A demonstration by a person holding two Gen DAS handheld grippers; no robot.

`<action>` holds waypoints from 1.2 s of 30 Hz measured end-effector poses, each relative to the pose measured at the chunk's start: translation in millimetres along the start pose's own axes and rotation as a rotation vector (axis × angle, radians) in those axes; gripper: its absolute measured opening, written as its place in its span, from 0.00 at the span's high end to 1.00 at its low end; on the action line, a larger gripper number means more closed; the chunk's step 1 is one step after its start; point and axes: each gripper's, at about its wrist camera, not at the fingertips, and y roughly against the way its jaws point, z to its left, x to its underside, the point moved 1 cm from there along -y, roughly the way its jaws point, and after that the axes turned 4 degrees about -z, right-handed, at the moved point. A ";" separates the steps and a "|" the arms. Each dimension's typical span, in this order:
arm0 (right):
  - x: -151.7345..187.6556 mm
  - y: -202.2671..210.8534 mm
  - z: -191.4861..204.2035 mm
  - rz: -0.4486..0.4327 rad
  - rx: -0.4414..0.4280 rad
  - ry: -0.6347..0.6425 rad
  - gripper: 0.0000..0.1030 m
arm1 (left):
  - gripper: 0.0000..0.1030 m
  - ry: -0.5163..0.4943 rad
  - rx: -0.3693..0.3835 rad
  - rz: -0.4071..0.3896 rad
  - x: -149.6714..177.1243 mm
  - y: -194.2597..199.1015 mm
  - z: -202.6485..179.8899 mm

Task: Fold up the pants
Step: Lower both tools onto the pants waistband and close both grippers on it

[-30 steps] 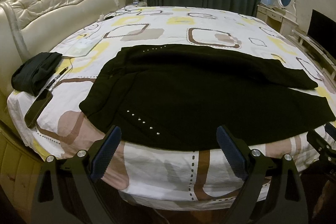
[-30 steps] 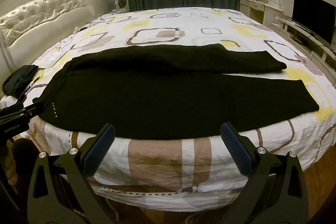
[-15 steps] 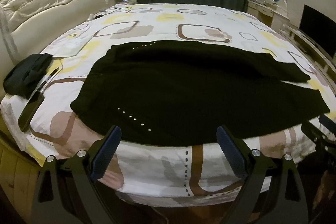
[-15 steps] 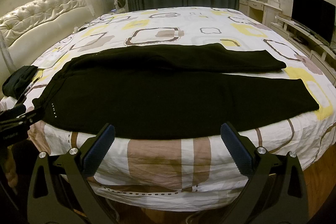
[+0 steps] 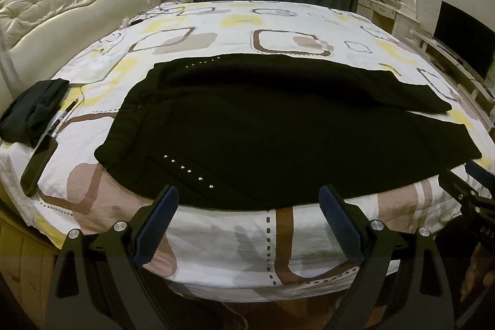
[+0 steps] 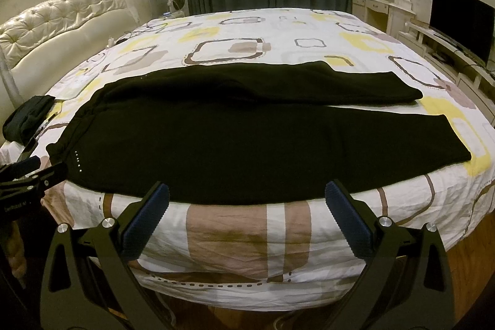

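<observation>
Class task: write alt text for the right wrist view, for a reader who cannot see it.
Black pants lie spread flat across a patterned bed, waistband left, legs running right. The right tongs hang open and empty at the bed's near edge; the left tongs show at the far left.

"What carried it all?"

"From my feed, a bed under a sheet of yellow and brown squares."

"And on it?"

"I saw black pants spread flat near the front edge, with a dark bundle and a phone at the left."
</observation>
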 end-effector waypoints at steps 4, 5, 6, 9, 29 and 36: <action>0.3 -5.0 1.2 0.012 -0.008 0.010 0.02 | 0.11 -0.006 0.008 0.006 0.0 -2.3 0.2; -1.1 -6.9 1.6 0.015 -0.010 0.013 0.02 | 0.11 -0.008 0.011 0.008 -0.3 -3.3 0.5; -2.4 -8.6 2.2 0.017 -0.013 0.018 0.02 | 0.11 -0.009 0.014 0.011 -1.0 -4.5 1.3; -6.6 -14.2 2.6 0.021 -0.020 0.029 0.02 | 0.11 -0.021 0.015 0.013 -4.0 -9.1 3.9; -70.2 -73.8 27.1 0.077 -0.081 0.066 0.02 | 0.11 0.006 0.060 0.124 -159.0 -159.1 157.8; -68.4 -94.4 37.6 0.133 -0.111 0.069 0.02 | 0.11 0.001 0.034 0.183 -194.2 -245.2 216.2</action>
